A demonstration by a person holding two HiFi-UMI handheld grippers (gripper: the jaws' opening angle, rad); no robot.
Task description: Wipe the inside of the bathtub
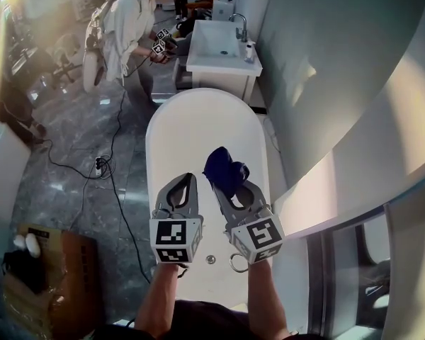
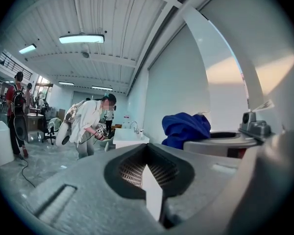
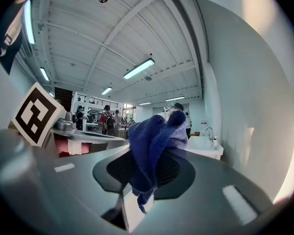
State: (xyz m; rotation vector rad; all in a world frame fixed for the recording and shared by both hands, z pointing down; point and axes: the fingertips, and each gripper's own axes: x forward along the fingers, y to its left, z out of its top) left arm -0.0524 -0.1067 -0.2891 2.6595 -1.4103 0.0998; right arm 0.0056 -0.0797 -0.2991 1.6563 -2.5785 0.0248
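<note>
Left gripper (image 2: 147,151) seems closed and empty beside blue cloth (image 2: 186,128).

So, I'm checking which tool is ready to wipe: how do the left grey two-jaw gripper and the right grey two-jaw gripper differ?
The left grey two-jaw gripper has its jaws together on nothing; the right grey two-jaw gripper is shut on a bunched dark blue cloth. In the head view the left gripper leans slightly rightward, the right gripper more strongly leftward. Both carry a marker cube and hang over the white oval bathtub.
</note>
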